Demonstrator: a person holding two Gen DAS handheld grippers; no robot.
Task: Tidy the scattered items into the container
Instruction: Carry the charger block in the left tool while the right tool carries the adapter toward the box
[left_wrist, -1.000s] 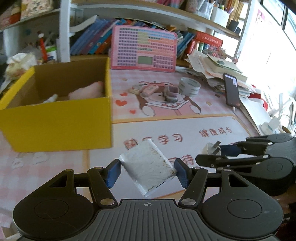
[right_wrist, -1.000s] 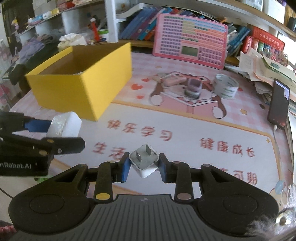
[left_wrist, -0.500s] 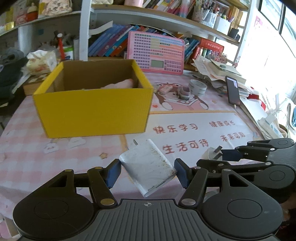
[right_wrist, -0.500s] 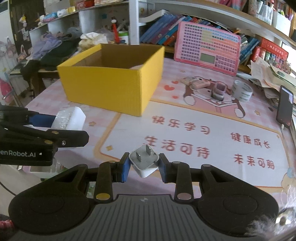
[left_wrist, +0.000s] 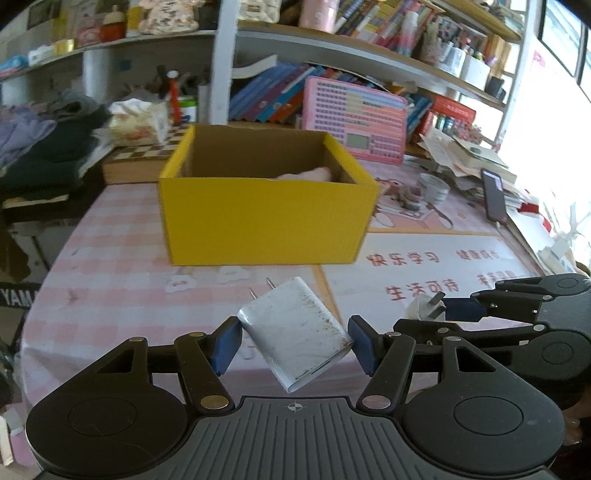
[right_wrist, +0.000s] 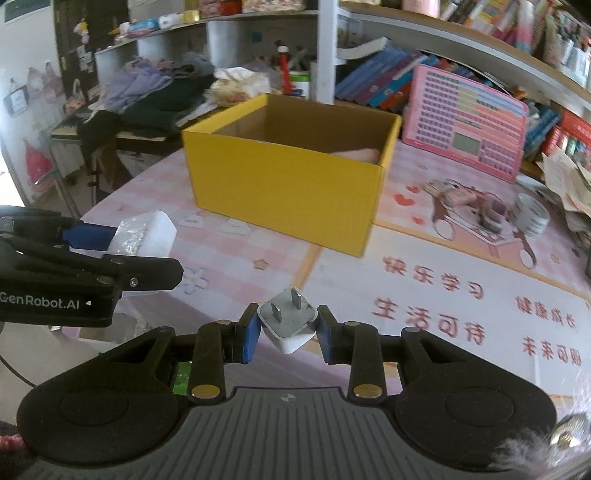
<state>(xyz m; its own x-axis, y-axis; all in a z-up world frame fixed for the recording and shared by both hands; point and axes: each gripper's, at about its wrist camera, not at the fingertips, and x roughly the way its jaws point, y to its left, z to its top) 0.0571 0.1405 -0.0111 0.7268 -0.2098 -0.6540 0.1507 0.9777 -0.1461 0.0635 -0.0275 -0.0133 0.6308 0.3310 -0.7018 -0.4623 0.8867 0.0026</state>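
The left gripper (left_wrist: 294, 341) is clamped on a big white charger (left_wrist: 293, 338), held above the table so it can go over the wall of the yellow box (left_wrist: 266, 218). The right gripper (right_wrist: 288, 330) pinches a small plug (right_wrist: 288, 319), prongs up, near the box and not yet over it.

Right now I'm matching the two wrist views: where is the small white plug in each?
Left wrist: small white plug at right, clamped in the right gripper.
Right wrist: bottom centre, prongs up.
Shared landmark: yellow box, behind it in both.
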